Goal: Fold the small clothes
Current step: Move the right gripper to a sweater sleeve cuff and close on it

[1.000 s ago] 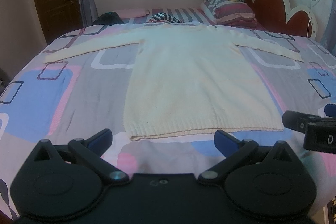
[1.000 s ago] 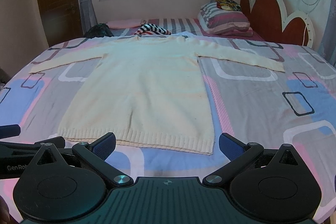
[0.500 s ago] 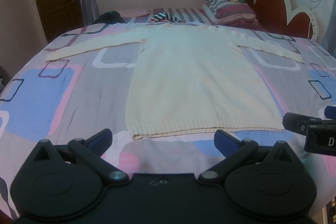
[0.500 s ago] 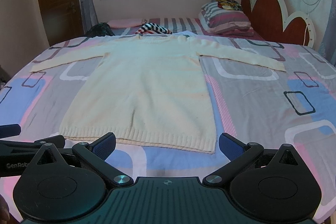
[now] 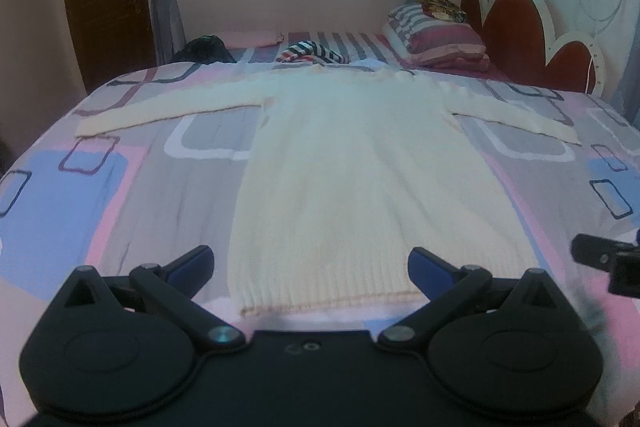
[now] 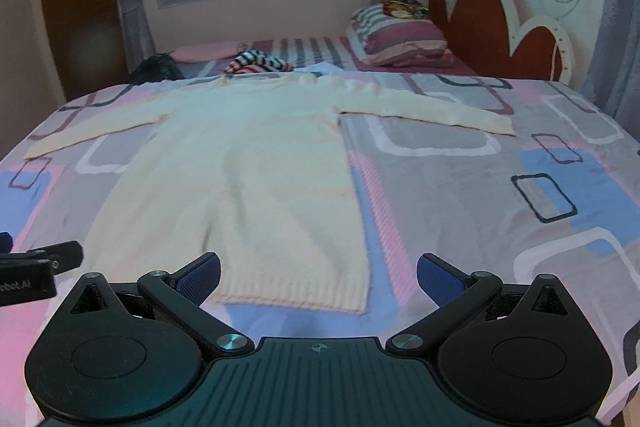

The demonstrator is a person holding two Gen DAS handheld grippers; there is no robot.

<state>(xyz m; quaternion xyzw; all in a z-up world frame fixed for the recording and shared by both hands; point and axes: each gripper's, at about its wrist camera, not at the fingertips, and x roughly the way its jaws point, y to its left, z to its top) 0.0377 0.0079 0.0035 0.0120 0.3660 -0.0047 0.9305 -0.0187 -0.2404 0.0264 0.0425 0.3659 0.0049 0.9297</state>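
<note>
A cream knit sweater (image 5: 360, 179) lies flat on the bed, front up, both sleeves spread out sideways, ribbed hem nearest me. It also shows in the right wrist view (image 6: 248, 179). My left gripper (image 5: 312, 263) is open and empty, just above the hem's left part. My right gripper (image 6: 319, 273) is open and empty, over the hem's right corner. The right gripper's finger shows at the right edge of the left wrist view (image 5: 600, 257).
The bed has a pink, blue and grey patterned sheet (image 5: 120, 187). Striped pillows (image 5: 440, 35) and a striped garment (image 5: 312, 51) lie at the far end by the red headboard (image 5: 520, 23). A dark item (image 5: 204, 49) sits far left.
Both grippers have moved forward and lower toward the sweater's hem, which now sits between the open fingers. The sweater has not moved.
</note>
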